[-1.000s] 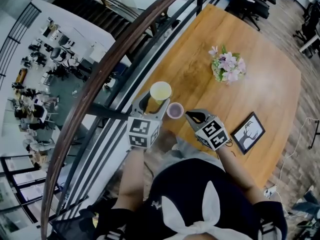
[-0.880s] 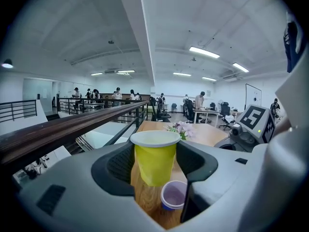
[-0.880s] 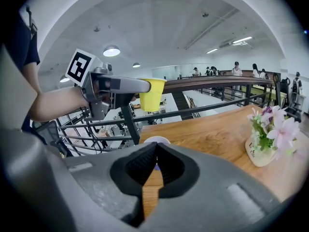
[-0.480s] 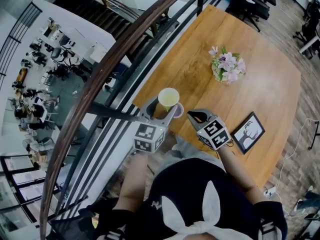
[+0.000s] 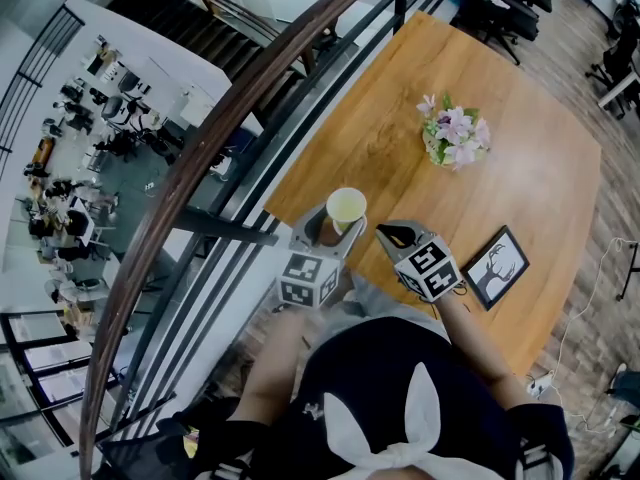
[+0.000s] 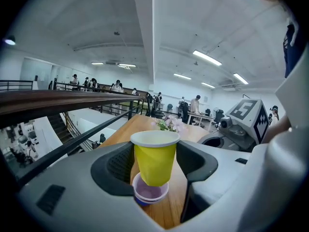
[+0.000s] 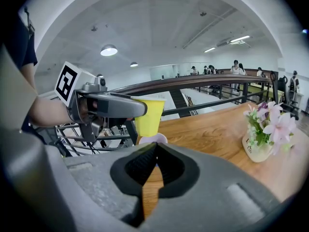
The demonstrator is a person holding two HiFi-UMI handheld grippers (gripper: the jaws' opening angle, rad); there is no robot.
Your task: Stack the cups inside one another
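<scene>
Left gripper (image 5: 328,230) has its jaws wide, clamped on the yellow cup (image 6: 154,161) just under the rim. The purple cup (image 6: 149,195) stands on the table (image 5: 500,128) directly below the jaws, with the yellow base at its mouth; can't tell if it's touching. Right gripper (image 7: 155,170) is fully closed and empty, off to the right, bracing nothing. Risks: yellow looks slightly off-centre, so its base may catch the rim and tip or shove purple, which is near the table edge. An early release leaves it cocked.
</scene>
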